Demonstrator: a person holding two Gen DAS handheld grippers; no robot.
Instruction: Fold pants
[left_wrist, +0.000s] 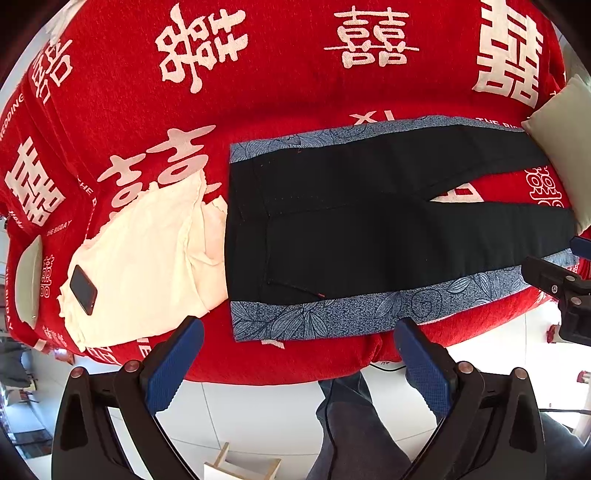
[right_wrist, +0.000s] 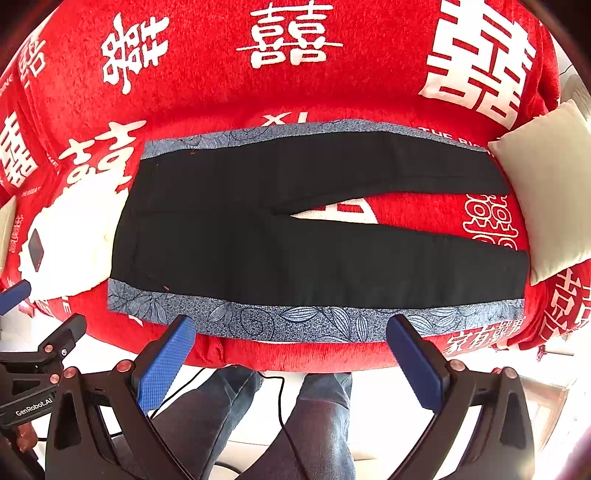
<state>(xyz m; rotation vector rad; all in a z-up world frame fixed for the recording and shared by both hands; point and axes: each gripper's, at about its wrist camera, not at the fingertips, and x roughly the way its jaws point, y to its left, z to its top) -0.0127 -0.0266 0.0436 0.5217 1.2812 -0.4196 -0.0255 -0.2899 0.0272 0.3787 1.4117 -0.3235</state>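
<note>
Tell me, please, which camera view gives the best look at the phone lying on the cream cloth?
The left wrist view: the phone appears large and whole, lying on the cream cloth left of the black pants. In the right wrist view it is small, near the left edge.

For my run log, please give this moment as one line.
pants: flat, unfolded, on blue cloth | left gripper: open, empty | right gripper: open, empty | fold: not started

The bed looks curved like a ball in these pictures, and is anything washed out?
Left wrist view: fisheye bends the red bed, corners dark. Right wrist view: same bulge; the white cloth and the floor are blown out, while the pants lose detail in black.
</note>
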